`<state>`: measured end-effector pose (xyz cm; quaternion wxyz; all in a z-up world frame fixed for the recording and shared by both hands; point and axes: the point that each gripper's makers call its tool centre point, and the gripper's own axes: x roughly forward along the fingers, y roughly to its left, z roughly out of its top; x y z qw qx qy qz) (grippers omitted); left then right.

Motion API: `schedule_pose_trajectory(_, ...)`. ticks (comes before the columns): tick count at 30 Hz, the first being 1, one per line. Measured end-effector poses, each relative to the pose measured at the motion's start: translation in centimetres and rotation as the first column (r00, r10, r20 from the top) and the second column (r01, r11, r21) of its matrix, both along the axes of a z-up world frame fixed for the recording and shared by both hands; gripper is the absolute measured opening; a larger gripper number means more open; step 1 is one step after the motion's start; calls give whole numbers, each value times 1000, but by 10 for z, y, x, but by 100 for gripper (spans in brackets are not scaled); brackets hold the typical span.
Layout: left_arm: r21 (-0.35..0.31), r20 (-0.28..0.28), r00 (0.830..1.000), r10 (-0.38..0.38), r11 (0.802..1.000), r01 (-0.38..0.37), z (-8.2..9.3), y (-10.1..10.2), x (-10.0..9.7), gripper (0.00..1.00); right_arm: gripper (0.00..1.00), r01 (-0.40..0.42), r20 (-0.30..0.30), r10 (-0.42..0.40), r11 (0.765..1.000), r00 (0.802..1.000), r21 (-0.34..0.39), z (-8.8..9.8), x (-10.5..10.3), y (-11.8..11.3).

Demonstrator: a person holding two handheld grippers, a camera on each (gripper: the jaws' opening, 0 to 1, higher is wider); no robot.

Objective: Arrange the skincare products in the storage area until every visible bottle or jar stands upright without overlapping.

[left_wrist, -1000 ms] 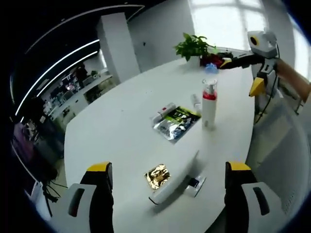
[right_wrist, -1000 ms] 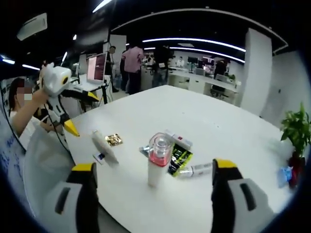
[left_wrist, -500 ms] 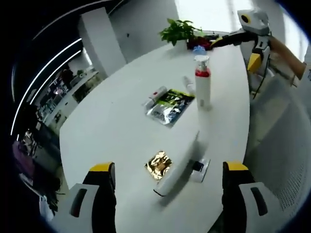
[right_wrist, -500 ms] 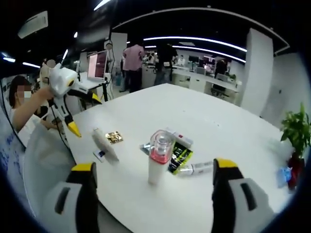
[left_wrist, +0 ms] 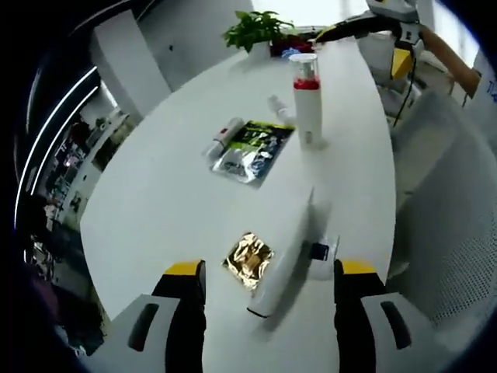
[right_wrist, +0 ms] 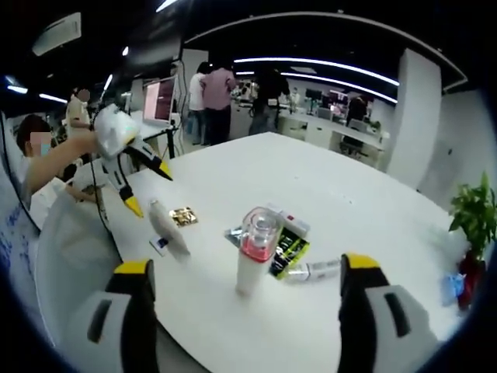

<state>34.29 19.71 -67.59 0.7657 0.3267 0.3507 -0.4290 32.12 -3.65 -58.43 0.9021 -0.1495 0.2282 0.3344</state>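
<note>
Left gripper view is showing the left gripper (left_wrist: 270, 311) hovering with jaws spread over a white tube (left_wrist: 284, 259) lying flat at lower centre of the desk (left_wrist: 163, 194), apparently lining up to stand it. Right gripper (right_wrist: 242, 311) is waiting, jaws spread, before the upright red-collared bottle (right_wrist: 254, 250) at centre.

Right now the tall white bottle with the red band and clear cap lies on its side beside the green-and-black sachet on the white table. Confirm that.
Not quite. The tall white bottle with the red band and clear cap stands upright, as the right gripper view shows. It is beside the green-and-black sachet on the white table.
</note>
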Motion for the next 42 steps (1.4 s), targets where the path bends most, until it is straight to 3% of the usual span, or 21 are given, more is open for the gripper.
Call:
schedule_pose_trajectory(4,20,-36,999,-31,999,32,-10,-3,-1,48,100,4,-3,-4,1000,1000,0,-2,0,-2)
schedule_pose_trajectory(20,69,-155,983,-103,991,114,-52,-18,-8,37,100,13,-23,-13,1000,1000,-5,-11,-2,-5)
schedule_pose_trajectory(34,74,-157,984,-80,993,92,-62,-20,-2,22,100,15,-9,-14,999,1000,39,-5,-3,-2)
schedule_pose_trajectory(42,76,-133,990,-54,995,65,-63,-18,4,20,100,-4,-11,5,999,1000,33,-7,-7,2)
